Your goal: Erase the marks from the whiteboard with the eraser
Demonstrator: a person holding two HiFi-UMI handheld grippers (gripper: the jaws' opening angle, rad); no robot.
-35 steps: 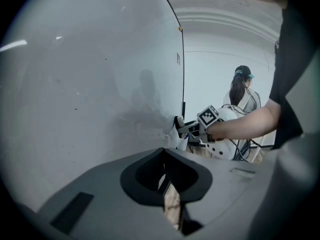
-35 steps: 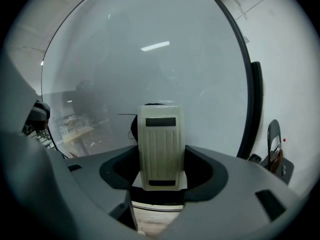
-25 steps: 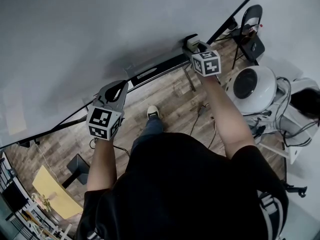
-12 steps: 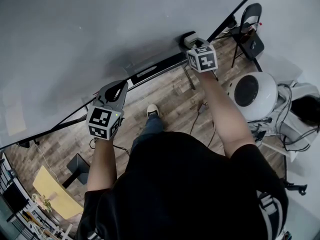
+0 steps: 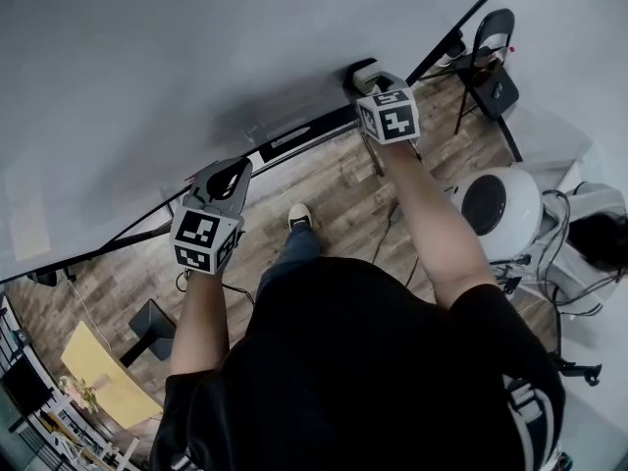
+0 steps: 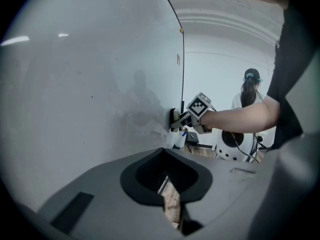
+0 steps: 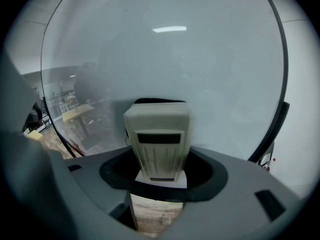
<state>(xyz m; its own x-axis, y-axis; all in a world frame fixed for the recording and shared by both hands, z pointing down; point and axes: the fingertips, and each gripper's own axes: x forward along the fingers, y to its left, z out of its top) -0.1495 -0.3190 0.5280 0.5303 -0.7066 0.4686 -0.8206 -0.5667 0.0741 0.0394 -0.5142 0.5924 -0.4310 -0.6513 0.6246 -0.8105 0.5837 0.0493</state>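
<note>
One second has carried the right hand-held gripper [image 5: 373, 78], clamped on the eraser [image 5: 364, 69], leftward along the whiteboard's [image 5: 177, 57] lower edge, so wiping is under way. The left hand-held gripper [image 5: 235, 168] hangs idle.

Left gripper view: jaws together, empty; faint smears [image 6: 137, 118], perhaps ink.

Right gripper view: eraser pressed to the board, no legible print.
</note>
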